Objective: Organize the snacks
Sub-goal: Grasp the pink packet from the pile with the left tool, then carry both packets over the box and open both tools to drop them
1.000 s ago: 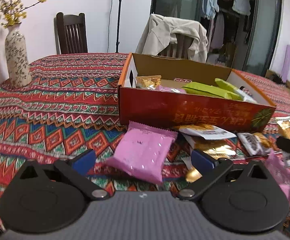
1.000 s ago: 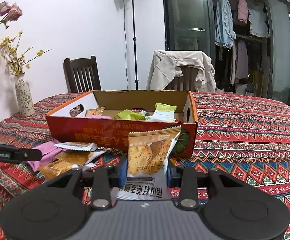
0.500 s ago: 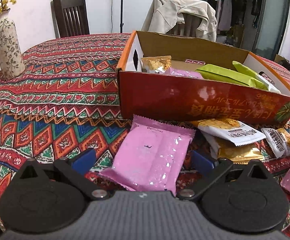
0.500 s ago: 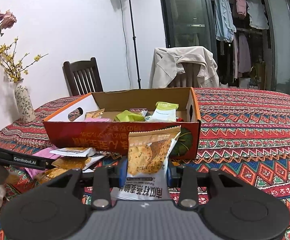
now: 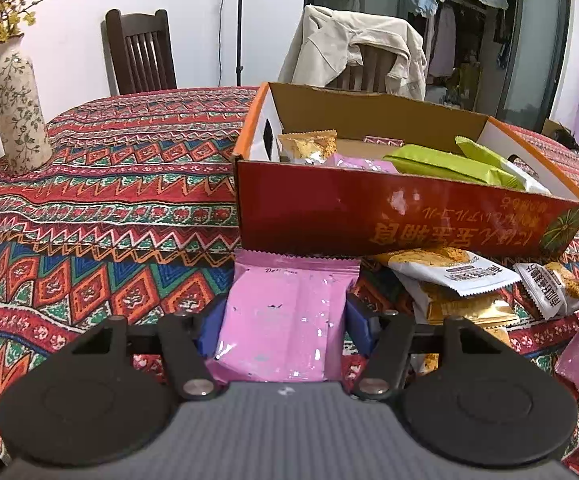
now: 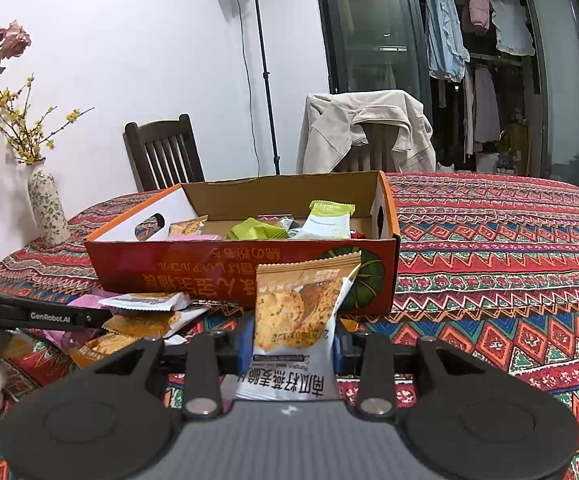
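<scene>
The pink snack packet (image 5: 285,320) lies flat on the surface (image 5: 101,208) just in front of the red cardboard box (image 5: 369,220), its crimped far edge nearly touching the box wall. It looks like a light, puffed foil pouch: soft, glossy, probably slippery, with something crushable inside, so the flat side edges are the sensible place to pinch, gently. The left tool (image 5: 283,326) has just been closing and its blue pads now press both long sides of the packet, near the middle.

The right tool (image 6: 291,346) is clamped on an orange-and-white cracker packet (image 6: 295,320), gripped low so the sachet stands upright before the box; this one is equally light and crinkly, and the crackers would break under a hard squeeze.

More cracker sachets (image 5: 449,276) are heaped to the right of the pink one. The box already holds green packets (image 5: 445,164) and others. A flowered vase (image 5: 17,108) stands well apart at the surface's left.
</scene>
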Motion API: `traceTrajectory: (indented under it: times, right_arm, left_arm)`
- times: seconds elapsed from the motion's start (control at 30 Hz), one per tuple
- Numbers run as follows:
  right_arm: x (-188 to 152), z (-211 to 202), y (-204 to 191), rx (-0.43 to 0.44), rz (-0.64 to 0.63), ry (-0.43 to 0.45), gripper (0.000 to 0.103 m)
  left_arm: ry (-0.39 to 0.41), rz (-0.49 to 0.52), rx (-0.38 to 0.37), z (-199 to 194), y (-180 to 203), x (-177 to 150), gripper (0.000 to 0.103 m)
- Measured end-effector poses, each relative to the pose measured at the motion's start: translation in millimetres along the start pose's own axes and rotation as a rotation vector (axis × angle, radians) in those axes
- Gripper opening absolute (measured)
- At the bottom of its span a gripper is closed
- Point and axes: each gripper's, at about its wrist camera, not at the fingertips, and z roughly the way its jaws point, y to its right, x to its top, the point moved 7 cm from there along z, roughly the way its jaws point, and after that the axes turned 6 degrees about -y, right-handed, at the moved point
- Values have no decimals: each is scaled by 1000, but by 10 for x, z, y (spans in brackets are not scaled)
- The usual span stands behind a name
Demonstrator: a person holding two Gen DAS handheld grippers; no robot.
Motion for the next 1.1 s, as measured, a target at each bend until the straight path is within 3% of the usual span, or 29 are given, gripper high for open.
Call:
traceTrajectory:
  times: [0.53, 0.9, 1.1]
  right_arm:
    - [122, -200, -78, 11, -10, 52, 35]
    - [516, -189, -86, 11, -6, 108, 35]
    - [750, -39, -69, 10, -1, 109, 35]
  left_arm:
    - [157, -33, -30, -594, -14, 194, 63]
    - [244, -25, -80, -811, 239, 622, 63]
    - [249, -32, -108, -759, 358, 822, 63]
